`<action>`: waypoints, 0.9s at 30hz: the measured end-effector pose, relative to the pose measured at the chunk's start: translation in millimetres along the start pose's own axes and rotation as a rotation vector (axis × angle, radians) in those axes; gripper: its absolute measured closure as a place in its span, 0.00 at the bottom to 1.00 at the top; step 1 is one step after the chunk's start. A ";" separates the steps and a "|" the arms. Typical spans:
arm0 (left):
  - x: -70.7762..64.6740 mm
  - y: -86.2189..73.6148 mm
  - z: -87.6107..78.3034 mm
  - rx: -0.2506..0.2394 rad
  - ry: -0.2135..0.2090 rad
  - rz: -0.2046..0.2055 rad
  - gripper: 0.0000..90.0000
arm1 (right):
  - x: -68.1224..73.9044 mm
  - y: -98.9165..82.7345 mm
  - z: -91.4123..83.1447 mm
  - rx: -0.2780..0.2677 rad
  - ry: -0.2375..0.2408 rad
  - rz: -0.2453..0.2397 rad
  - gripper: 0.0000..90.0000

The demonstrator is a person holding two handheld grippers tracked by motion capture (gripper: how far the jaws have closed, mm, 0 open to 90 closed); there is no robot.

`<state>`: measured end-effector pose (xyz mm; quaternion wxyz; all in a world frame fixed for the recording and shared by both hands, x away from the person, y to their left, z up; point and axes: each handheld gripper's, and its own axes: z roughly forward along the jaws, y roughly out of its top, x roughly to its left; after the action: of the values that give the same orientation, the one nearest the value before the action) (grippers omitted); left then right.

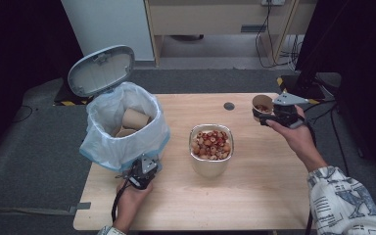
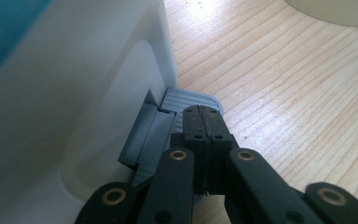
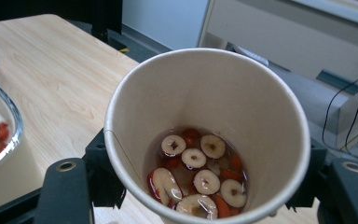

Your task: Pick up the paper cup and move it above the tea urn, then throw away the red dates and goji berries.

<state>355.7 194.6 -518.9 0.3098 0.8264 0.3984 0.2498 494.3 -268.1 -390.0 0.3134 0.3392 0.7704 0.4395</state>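
High view: a wooden counter (image 1: 254, 191) stood on grey carpet, with dark curtains at both sides and a cabinet behind. On it sat a lined bin (image 1: 122, 128), lid up, and a bowl (image 1: 211, 149) of sliced fruit. The left claw (image 1: 142, 172) rested at the bin's base; the right claw (image 1: 274, 115) held a paper cup (image 1: 263, 105) above the counter's far right corner.

Left claw view: jaws together, pressing the bin's grey pedal (image 2: 186, 105).

Right claw view: jaws clamped on the cup (image 3: 205, 135), which contained fruit slices (image 3: 198, 177) in liquid.
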 end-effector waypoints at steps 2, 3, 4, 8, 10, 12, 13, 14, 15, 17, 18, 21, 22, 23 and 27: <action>0.2 -0.1 0.0 0.000 -0.002 0.001 0.99 | 0.3 7.9 -1.0 -0.007 0.004 -0.016 0.35; 0.1 0.0 0.0 0.000 -0.002 0.001 0.99 | 0.8 11.4 -1.2 -0.009 0.004 -0.018 0.35; 0.0 0.1 0.0 0.001 -0.001 0.001 0.99 | 0.9 15.2 -1.6 -0.010 0.007 -0.027 0.35; -0.5 -0.1 -0.1 0.000 0.001 0.001 0.99 | 3.2 23.8 -2.6 -0.018 0.015 -0.044 0.35; -0.6 0.0 0.0 -0.001 0.001 0.000 0.99 | 4.9 28.0 -2.6 -0.014 0.019 -0.060 0.35; -0.5 0.0 -0.1 -0.001 0.000 0.000 0.99 | 6.0 30.9 -2.6 -0.017 0.022 -0.070 0.35; -0.6 0.0 -0.1 -0.001 0.001 0.000 0.99 | 6.5 32.8 -2.5 -0.020 0.024 -0.071 0.35; -0.8 -0.1 -0.1 -0.001 0.001 0.000 0.99 | 6.7 33.9 -2.4 -0.021 0.025 -0.073 0.35; -1.0 -0.1 -0.2 -0.001 0.002 0.000 0.99 | 7.3 35.6 -2.2 -0.023 0.023 -0.075 0.35; -1.0 0.0 -0.2 -0.001 0.002 0.000 0.99 | 7.8 38.3 -1.8 -0.023 0.025 -0.081 0.35; -0.9 0.0 -0.2 -0.001 0.002 0.000 0.99 | 8.0 39.4 -1.6 -0.024 0.026 -0.083 0.35; -1.7 0.2 -0.2 -0.001 0.005 0.004 0.99 | 8.7 43.9 -1.0 -0.028 0.025 -0.087 0.35; -1.7 0.2 -0.3 -0.001 0.005 0.003 0.99 | 9.0 45.6 -0.6 -0.028 0.025 -0.093 0.35; -1.7 0.2 -0.3 -0.002 0.004 0.002 0.99 | 9.4 46.6 -0.6 -0.028 0.023 -0.092 0.36; -2.0 0.2 -0.4 -0.001 0.006 0.004 0.99 | 9.8 51.3 -1.4 -0.037 0.020 -0.096 0.36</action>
<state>354.4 192.9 -518.8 0.3087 0.8262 0.3975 0.2531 500.3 -241.2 -345.6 0.3327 0.2917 0.7806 0.4414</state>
